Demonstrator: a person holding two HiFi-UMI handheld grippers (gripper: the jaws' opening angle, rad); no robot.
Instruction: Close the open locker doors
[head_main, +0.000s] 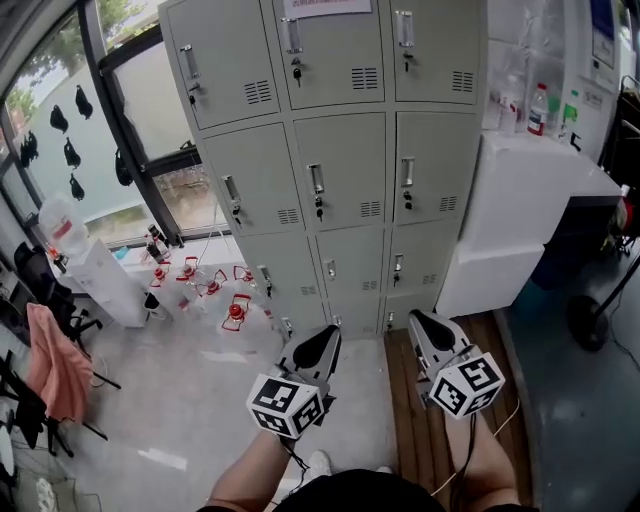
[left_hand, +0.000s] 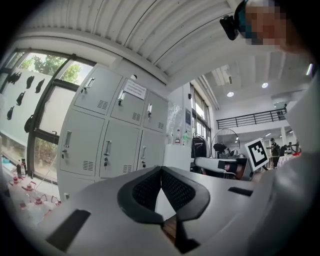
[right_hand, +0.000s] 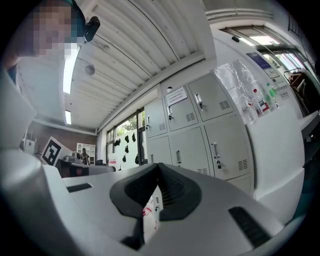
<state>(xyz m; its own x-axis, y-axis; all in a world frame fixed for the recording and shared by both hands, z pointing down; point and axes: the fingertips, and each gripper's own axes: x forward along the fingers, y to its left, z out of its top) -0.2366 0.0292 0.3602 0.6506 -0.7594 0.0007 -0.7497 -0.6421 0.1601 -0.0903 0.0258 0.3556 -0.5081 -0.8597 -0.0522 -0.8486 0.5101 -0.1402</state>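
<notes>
A grey bank of lockers (head_main: 340, 160) stands ahead, three columns wide, and every door I can see lies flush and shut. The same lockers (left_hand: 110, 130) fill the left of the left gripper view, and the lockers (right_hand: 200, 135) sit at centre right in the right gripper view. My left gripper (head_main: 322, 342) is shut with nothing in it, low in front of the bottom row. To its right, my right gripper (head_main: 423, 324) is also shut and empty. Both are held apart from the doors.
Red-and-white bottles (head_main: 215, 290) lie on the floor at the left by a window (head_main: 90, 130). A white cabinet (head_main: 520, 220) with bottles on top stands right of the lockers. A chair with a pink cloth (head_main: 55, 365) is at far left.
</notes>
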